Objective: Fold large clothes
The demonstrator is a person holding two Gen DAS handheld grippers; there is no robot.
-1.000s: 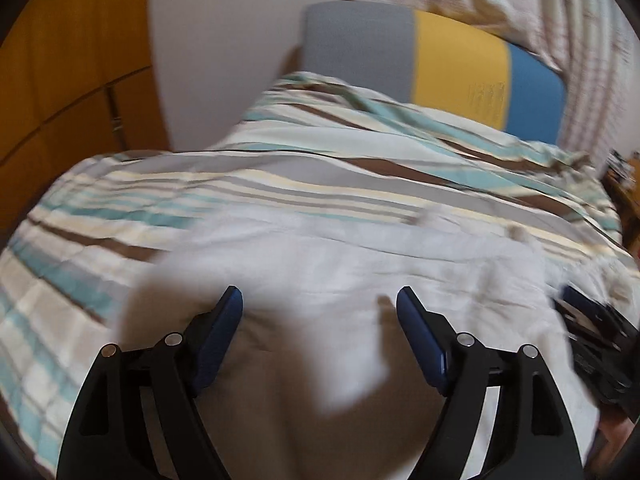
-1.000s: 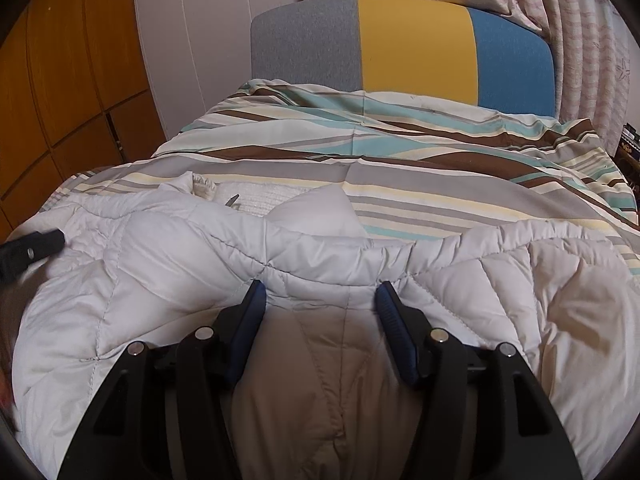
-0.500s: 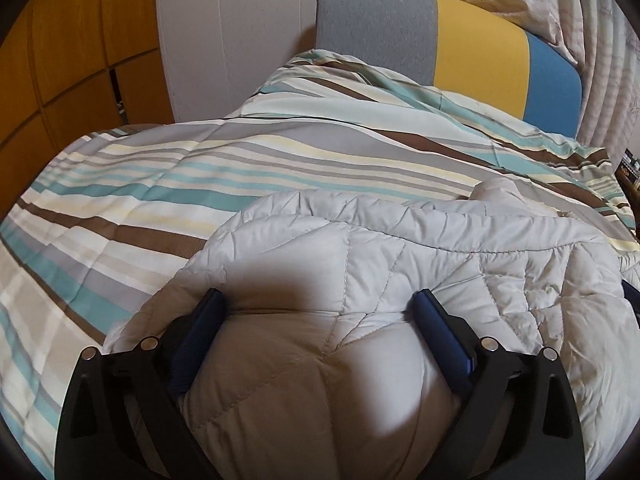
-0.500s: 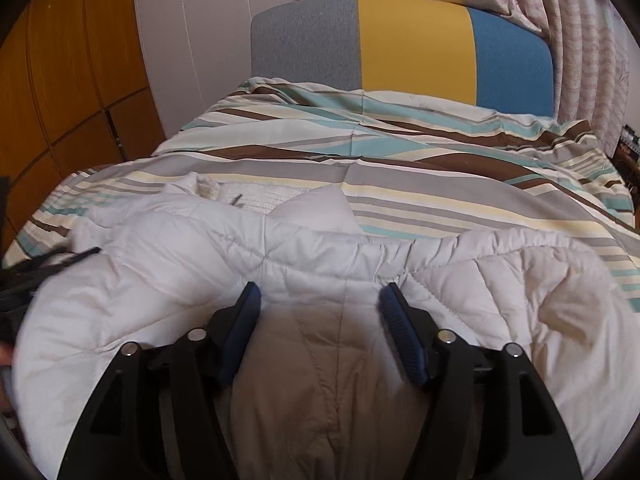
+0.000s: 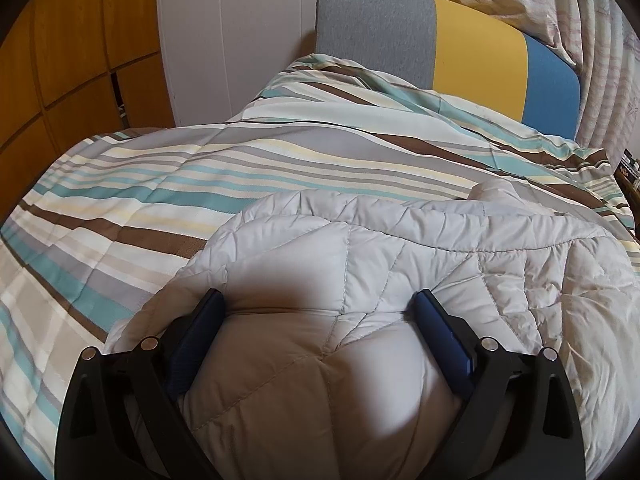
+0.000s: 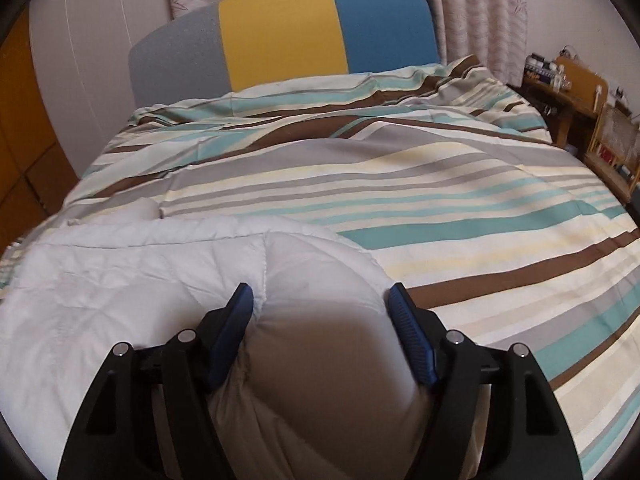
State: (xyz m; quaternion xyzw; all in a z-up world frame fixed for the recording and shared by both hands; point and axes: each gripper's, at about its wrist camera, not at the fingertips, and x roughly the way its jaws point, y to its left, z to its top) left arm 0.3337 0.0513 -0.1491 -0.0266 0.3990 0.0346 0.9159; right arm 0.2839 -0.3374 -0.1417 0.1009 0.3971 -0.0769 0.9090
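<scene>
From the left wrist we see our left gripper (image 5: 320,312) spread wide around a puffy bulge of the pale quilted coat (image 5: 460,264), which lies on the striped bed cover (image 5: 200,176), and we cannot tell if the pads really squeeze it. From the right wrist our right gripper (image 6: 322,306) also sits around a fat fold of the coat (image 6: 120,280), its jaws partly apart. We think the coat is already folded over at least once, with more folding and flattening left.
</scene>
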